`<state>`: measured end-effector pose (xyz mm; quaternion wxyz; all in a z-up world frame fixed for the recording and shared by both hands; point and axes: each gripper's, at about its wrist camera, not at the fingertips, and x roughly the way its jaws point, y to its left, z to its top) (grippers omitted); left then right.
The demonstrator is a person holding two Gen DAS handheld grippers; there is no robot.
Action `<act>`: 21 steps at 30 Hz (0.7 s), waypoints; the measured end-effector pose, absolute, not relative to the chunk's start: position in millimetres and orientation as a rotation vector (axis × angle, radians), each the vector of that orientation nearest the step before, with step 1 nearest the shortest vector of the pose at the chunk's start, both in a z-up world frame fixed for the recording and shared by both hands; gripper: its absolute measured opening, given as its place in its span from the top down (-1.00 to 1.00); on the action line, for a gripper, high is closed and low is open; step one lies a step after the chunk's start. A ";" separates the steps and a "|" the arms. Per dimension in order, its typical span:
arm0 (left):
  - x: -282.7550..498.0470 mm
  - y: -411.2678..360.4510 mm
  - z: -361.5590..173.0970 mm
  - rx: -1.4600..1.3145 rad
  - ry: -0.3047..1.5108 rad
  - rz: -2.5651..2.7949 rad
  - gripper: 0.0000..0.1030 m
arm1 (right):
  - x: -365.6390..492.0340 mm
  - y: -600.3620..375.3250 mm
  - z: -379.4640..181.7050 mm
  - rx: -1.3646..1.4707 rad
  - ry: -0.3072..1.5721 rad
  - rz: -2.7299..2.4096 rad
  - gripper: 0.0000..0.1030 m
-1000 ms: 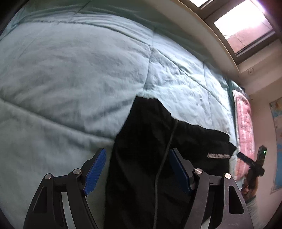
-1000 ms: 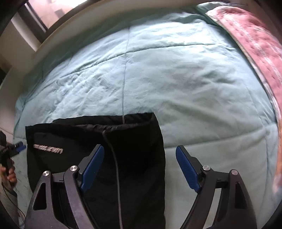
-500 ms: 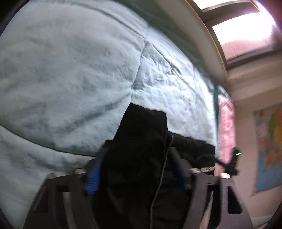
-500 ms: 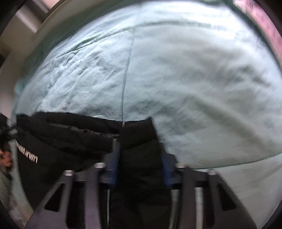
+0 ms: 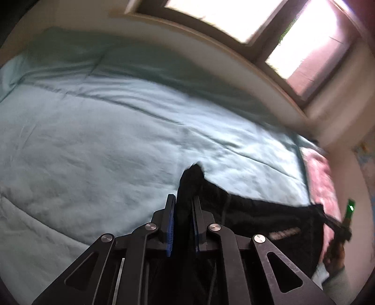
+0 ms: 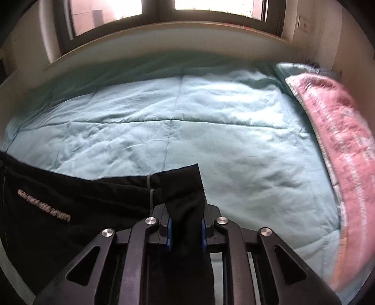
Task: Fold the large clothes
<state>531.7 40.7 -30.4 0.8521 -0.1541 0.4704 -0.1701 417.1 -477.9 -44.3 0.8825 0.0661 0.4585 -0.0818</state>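
Note:
A black garment (image 5: 257, 218) with a white printed logo and a grey drawstring lies on a light blue quilted bedspread (image 5: 93, 140). My left gripper (image 5: 184, 225) is shut on one corner of the garment's edge, lifted off the bed. My right gripper (image 6: 186, 225) is shut on the other corner of the black garment (image 6: 70, 201). The cloth stretches between the two grippers. The right gripper and its hand also show at the far right of the left wrist view (image 5: 339, 232).
A pink patterned blanket (image 6: 339, 145) lies along the right side of the bed. A pale curved headboard ledge (image 6: 164, 40) and windows (image 6: 211, 7) run behind the bedspread (image 6: 187, 117). A wall stands at the right.
Both grippers were open over the garment's edge a second ago. They closed on its corners and lifted; the views now tilt up toward the window.

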 end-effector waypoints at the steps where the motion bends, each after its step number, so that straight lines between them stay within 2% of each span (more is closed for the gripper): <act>1: 542.1 43.7 -48.9 -0.334 1.022 -0.316 0.75 | 426.0 -479.0 -54.9 0.145 0.976 -0.176 0.62; 4: 568.0 54.1 -110.0 -0.350 1.129 -0.185 0.84 | 450.3 -479.6 -111.8 0.146 1.103 -0.209 0.62; 8: 577.4 63.2 -153.7 -0.416 1.232 -0.163 0.84 | 452.9 -481.5 -182.5 0.242 1.235 -0.200 0.60; 9: 575.4 65.4 -154.4 -0.422 1.231 -0.176 0.84 | 449.6 -482.8 -184.0 0.261 1.222 -0.205 0.59; 12: 565.9 70.2 -137.3 -0.406 1.196 -0.211 0.83 | 446.3 -492.0 -173.7 0.311 1.209 -0.211 0.40; 16: 547.8 68.8 -100.8 -0.389 1.184 -0.278 0.78 | 434.2 -500.6 -138.3 0.328 1.156 -0.214 0.39; 18: 529.6 56.5 -76.3 -0.365 1.157 -0.328 0.64 | 421.1 -497.6 -110.8 0.329 1.114 -0.220 0.36; 19: 511.9 45.1 -59.2 -0.324 1.128 -0.359 0.42 | 410.8 -495.1 -94.4 0.333 1.086 -0.215 0.25; 20: 497.8 36.2 -47.9 -0.294 1.109 -0.382 0.05 | 402.9 -491.5 -82.7 0.338 1.067 -0.203 0.10; 21: 486.4 29.3 -40.2 -0.279 1.096 -0.403 -0.12 | 393.8 -487.2 -71.2 0.351 1.058 -0.184 -0.29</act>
